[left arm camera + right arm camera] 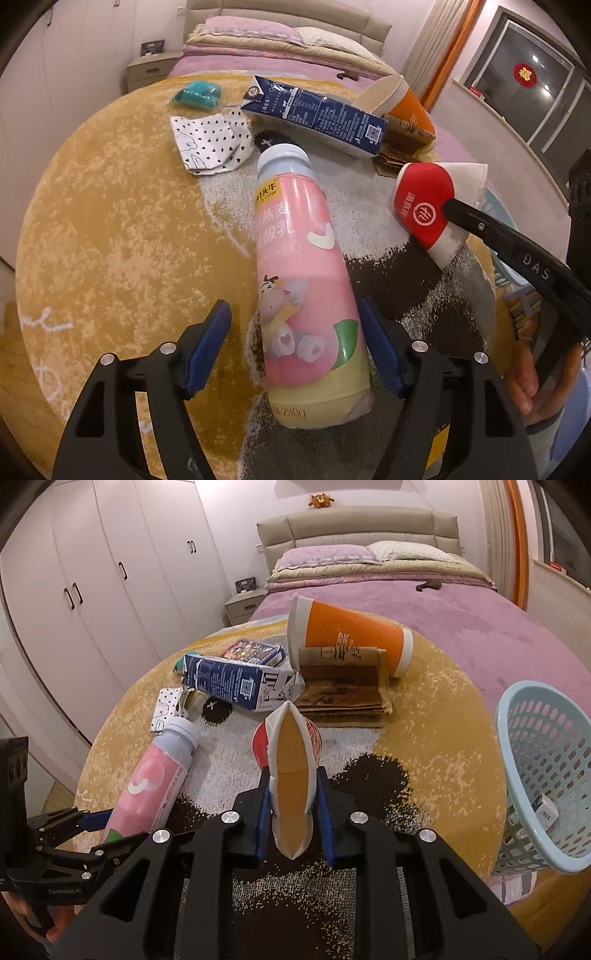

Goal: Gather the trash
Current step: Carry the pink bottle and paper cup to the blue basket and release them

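Observation:
A pink yogurt bottle [303, 280] with a pale cap lies on the round yellow rug [110, 221]. My left gripper [293, 304] is open and straddles the bottle's lower half. Its right pad sits against the bottle and its left pad stands clear of it. In the right wrist view the same bottle [155, 779] lies at the left, with the left gripper [99, 830] around its base. My right gripper [293, 779] is shut on a flattened red-and-white paper cup [291, 738], held above the rug. This cup [424, 199] shows at the right of the left wrist view.
A dark blue milk carton [225, 679], an orange paper cup [351, 635], a folded brown paper bag [343, 694], a polka-dot wrapper [210, 144] and a teal packet [197, 94] lie farther back. A light blue basket [546, 775] stands at the right. A bed lies behind.

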